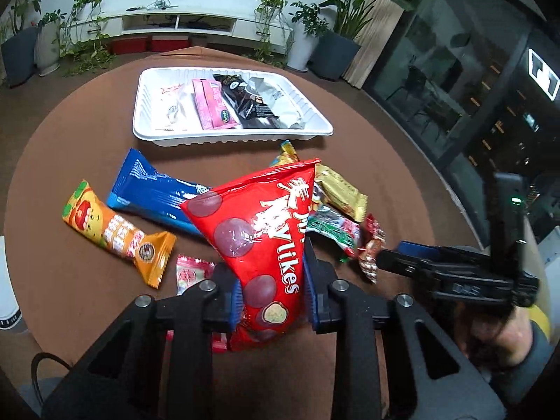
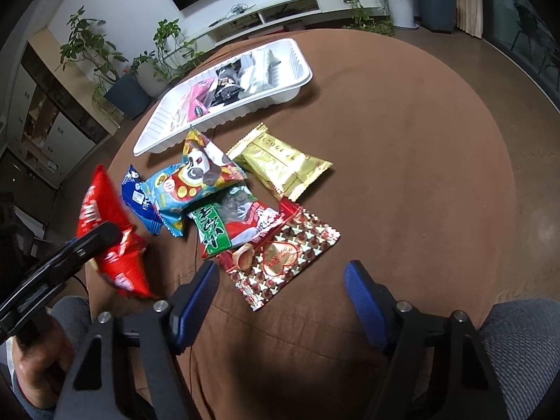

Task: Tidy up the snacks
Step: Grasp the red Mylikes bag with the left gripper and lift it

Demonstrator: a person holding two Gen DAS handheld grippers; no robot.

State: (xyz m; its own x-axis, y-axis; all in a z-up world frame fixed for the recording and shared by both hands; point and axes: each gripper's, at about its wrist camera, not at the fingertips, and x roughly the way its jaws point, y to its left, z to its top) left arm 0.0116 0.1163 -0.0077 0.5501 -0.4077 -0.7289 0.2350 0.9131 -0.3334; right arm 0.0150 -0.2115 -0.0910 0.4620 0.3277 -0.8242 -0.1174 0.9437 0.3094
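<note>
Left hand-held gripper [image 1: 271,301] clamps glossy, crinkled red pouch [image 1: 259,231].

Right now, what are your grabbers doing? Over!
Left gripper shut on red Mylikes bag, lifted. Right gripper open, empty. White tray ahead, nothing blocking.

A bright red snack bag [image 1: 259,231] carries maroon circles and white lettering. Left of it lies an orange bar wrapper [image 1: 117,234] with a red apple face and green trim, and a deep blue wrapper [image 1: 154,192] with pale markings. A small pink-and-white candy [image 1: 190,273] sits near. To the right are a shiny gold packet [image 2: 280,161], a green, red and white packet [image 2: 231,224], a light blue packet [image 2: 189,182] with a red and white cartoon figure, and a silver packet [image 2: 283,262] patterned with red hearts. The far tray [image 1: 147,129] is white, holding pink, black and silver-grey packs. The tablecloth [image 2: 402,175] is plain brown. Gripper pads [image 2: 360,297] are ribbed blue on black frames.
</note>
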